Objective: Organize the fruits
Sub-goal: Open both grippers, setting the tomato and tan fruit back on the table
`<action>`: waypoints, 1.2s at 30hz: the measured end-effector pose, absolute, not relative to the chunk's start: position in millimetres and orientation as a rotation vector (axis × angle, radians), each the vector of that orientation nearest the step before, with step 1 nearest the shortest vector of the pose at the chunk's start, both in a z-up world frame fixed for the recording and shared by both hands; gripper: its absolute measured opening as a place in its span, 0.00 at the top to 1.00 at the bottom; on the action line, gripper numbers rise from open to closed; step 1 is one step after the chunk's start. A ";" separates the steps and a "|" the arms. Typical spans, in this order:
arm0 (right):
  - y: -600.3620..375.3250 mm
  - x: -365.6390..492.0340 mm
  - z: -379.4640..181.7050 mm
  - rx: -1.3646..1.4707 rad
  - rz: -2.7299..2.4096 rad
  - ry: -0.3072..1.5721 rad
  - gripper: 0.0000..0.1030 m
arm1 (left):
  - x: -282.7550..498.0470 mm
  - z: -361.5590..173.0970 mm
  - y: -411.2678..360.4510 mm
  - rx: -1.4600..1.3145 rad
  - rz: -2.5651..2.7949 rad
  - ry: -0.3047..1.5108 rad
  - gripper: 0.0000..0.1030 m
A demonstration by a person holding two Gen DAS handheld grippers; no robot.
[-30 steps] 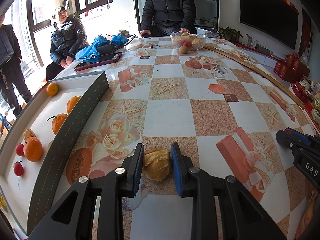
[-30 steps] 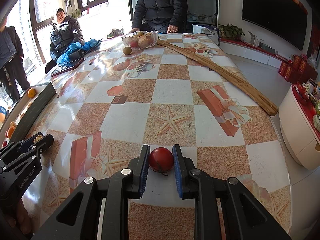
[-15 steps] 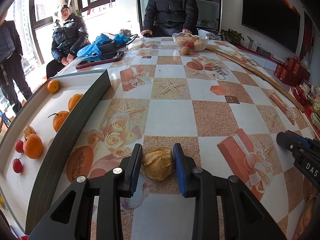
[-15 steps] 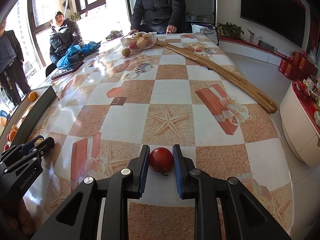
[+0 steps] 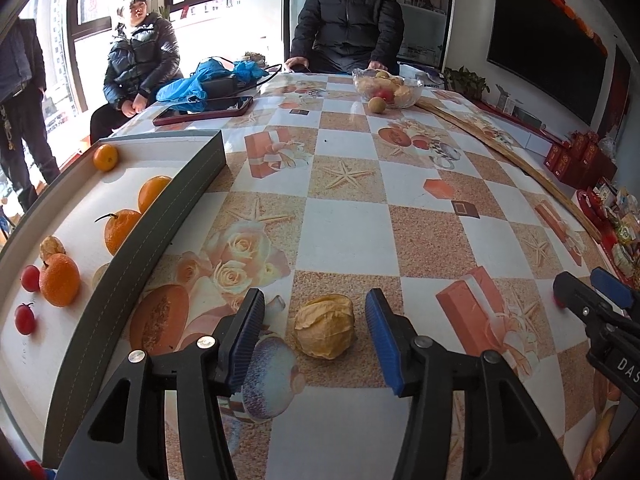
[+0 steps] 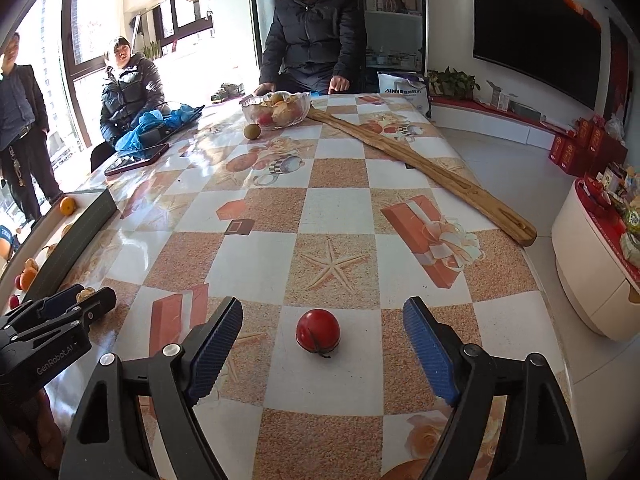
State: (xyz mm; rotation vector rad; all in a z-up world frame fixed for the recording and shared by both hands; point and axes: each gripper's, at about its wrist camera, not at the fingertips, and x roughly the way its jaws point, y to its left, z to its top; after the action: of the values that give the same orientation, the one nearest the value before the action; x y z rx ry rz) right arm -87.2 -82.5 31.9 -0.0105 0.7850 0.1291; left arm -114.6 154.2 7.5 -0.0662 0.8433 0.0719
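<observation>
So the left gripper (image 5: 316,328) has its jaws opening right now; the husked yellow fruit (image 5: 325,327) sits on the table between the blue pads, clear gap on both sides, nothing gripped. Same story on the right gripper (image 6: 323,338); its jaws are opening too, already spread wide, and the red tomato (image 6: 318,330) rests on a white square of the tablecloth (image 6: 336,216) between them, touching neither pad, stem end toward the camera.

Further out on the left: a white tray (image 5: 120,168) with a dark grey rim runs along the table's edge; inside it are several oranges (image 5: 59,279), a couple of small red fruits (image 5: 25,319) and a brownish one tucked behind an orange. Far end of the table has a glass bowl (image 6: 277,110) piled with fruit, one brown round fruit (image 6: 252,131) just beside it on the cloth; a long wooden board (image 6: 424,168) lies diagonally down the right side. A phone (image 5: 203,109) and blue bag (image 5: 188,86) sit near the tray's far corner; three people at the back, two seated, one standing.
</observation>
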 end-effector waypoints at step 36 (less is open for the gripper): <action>-71.9 -67.5 13.1 -0.050 0.167 0.957 0.00 | -111.9 4.3 146.0 -0.018 0.062 0.866 0.29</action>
State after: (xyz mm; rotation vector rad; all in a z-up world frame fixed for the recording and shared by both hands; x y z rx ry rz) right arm -67.5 -71.9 13.1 -0.0496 0.9570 0.1670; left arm -111.9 146.0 4.3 -0.0179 0.8658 0.0617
